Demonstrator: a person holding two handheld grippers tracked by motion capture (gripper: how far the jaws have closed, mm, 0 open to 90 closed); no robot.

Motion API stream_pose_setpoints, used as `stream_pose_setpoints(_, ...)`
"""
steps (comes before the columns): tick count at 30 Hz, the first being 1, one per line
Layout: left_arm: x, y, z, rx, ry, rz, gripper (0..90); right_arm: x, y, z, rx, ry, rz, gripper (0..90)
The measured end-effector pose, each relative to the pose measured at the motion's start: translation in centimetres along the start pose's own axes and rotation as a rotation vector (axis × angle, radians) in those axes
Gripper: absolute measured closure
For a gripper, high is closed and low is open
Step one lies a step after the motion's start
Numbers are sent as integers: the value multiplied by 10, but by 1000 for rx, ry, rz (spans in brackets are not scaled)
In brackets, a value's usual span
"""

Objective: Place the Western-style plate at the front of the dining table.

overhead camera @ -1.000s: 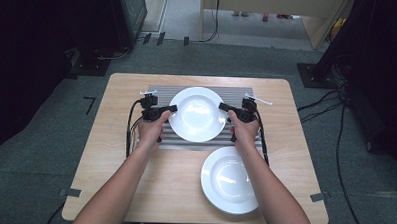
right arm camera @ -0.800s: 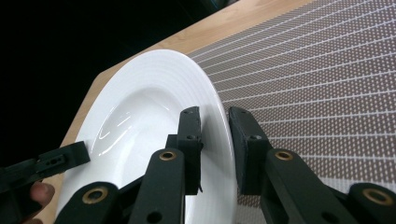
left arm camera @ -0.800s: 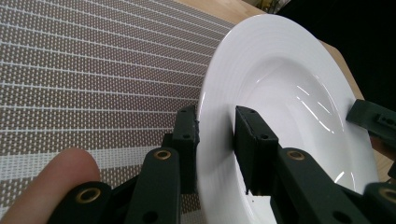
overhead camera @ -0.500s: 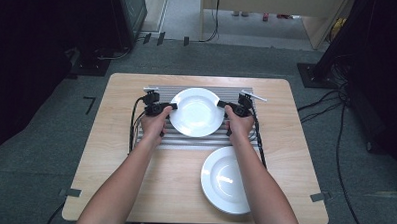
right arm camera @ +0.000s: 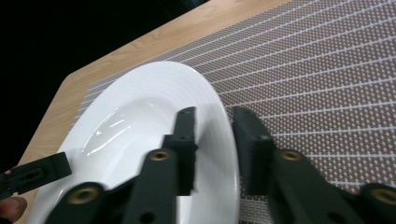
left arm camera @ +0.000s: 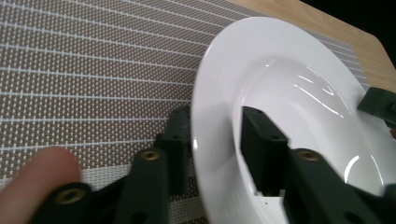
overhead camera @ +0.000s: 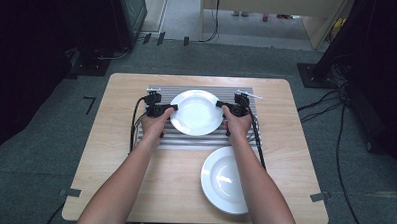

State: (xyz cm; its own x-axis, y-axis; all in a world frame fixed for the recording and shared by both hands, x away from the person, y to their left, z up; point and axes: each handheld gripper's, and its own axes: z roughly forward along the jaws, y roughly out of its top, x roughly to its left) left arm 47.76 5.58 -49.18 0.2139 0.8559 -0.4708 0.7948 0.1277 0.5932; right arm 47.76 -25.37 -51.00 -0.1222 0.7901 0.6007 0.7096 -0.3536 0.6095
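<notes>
Now both claws, left (overhead camera: 172,107) and right (overhead camera: 218,103), have just been opening, the plate (overhead camera: 196,112) rim loose between their jaws. Likely it is released onto the mat (overhead camera: 185,140), lower than a second ago.

no readable text, label or number anywhere.

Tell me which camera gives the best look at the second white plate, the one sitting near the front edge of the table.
The high view: the front plate lies there whole on the bare wood, apart from the striped mat. The two gripper views look at the other plate on the mat instead.
</notes>
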Motion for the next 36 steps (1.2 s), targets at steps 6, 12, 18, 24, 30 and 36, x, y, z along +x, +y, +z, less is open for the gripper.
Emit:
stream_pose_setpoints(6, -4, -1, -14, -7, 18, 38, 303, 13, 4, -12, -45, -40, -82, 423)
stream_pose_setpoints(12, -12, -4, -33, -20, -6, 102, 166, 23, 8, -29, 3, -84, -149, 268)
stream_pose_setpoints(18, -12, -8, -57, -55, 1, 128, 69, 27, 6, -52, 7, -149, -248, 253)
stream_pose_setpoints(24, -13, -15, -77, -78, -4, 176, 33, 33, 4, -77, -2, -92, -320, 231)
stream_pose_setpoints(30, -18, -27, -94, -97, -12, 225, 32, 37, -4, -98, -18, -48, -352, 212)
stream_pose_setpoints(36, -23, -41, -106, -100, 25, 270, 31, 39, -11, -117, -25, -60, -410, 205)
